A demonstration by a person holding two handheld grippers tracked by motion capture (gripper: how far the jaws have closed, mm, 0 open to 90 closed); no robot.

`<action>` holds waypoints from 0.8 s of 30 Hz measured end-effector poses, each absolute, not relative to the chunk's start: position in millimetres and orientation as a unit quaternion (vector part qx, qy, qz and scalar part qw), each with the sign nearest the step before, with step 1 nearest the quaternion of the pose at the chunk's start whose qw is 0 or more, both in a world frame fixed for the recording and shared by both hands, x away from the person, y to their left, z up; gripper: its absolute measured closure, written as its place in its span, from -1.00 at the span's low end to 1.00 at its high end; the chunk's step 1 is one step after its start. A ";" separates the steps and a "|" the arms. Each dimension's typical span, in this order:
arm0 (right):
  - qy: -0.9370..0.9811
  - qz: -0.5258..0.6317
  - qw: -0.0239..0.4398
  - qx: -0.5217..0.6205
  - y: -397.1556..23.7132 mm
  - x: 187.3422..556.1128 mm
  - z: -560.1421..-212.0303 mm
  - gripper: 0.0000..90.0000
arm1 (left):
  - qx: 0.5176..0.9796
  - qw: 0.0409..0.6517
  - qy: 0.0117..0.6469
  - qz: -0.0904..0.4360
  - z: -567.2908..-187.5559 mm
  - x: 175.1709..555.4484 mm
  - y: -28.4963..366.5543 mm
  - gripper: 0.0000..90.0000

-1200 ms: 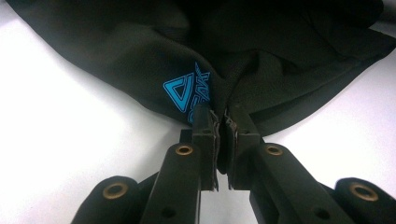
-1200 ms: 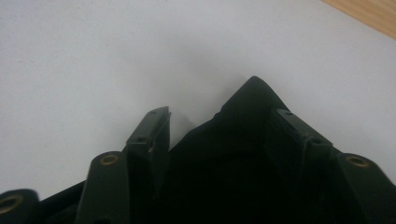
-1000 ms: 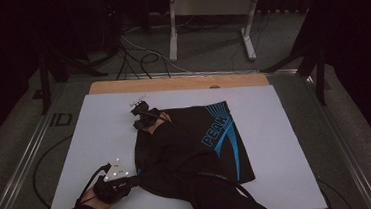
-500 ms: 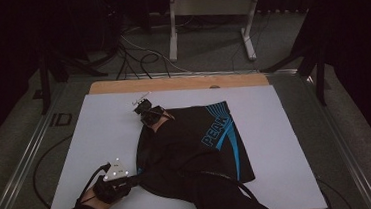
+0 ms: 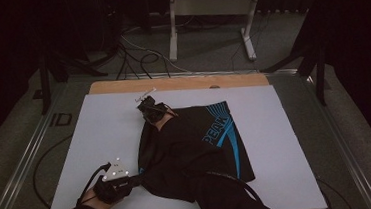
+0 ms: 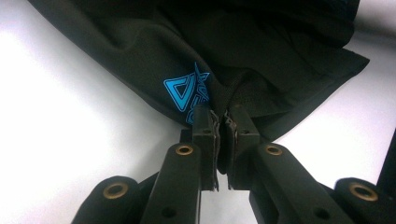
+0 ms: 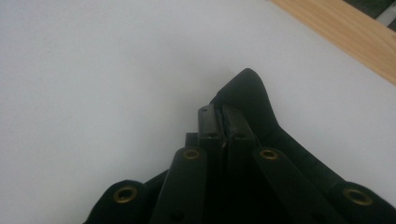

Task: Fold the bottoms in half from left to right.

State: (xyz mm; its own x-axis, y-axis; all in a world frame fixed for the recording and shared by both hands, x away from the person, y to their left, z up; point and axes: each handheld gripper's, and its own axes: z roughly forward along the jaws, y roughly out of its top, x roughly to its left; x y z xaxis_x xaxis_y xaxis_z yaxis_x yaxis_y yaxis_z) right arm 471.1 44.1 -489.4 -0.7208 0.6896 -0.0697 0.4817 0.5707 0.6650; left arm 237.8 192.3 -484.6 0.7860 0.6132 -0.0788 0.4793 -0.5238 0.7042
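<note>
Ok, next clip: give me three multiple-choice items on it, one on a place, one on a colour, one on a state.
1. Where does the left gripper grip the black garment?
A. at its near left corner
B. at its far right corner
C. in the middle of its print

2. What colour is the print on the garment?
A. red
B. blue
C. yellow

3. How do the right gripper's jaws stand?
A. wide open above the cloth
B. shut on a fold of the cloth
C. shut on bare table

Key: 1 A, the high view shows it pinching that corner; 2 B, the lettering and stripes are blue; 3 B, black cloth sits pinched between its jaws in the right gripper view.
</note>
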 end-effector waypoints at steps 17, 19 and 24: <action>0.864 0.335 0.170 0.334 22.9 467.5 -467.0 0.96 | 0.863 0.394 0.303 0.088 -470.4 231.8 180.0 0.88; 0.863 0.339 0.171 0.334 18.7 467.4 -463.1 0.96 | 0.863 0.396 0.300 0.088 -468.7 232.2 178.1 0.88; 0.860 0.342 0.175 0.337 9.0 466.8 -455.1 0.96 | 0.865 0.399 0.293 0.086 -463.9 233.7 173.2 0.88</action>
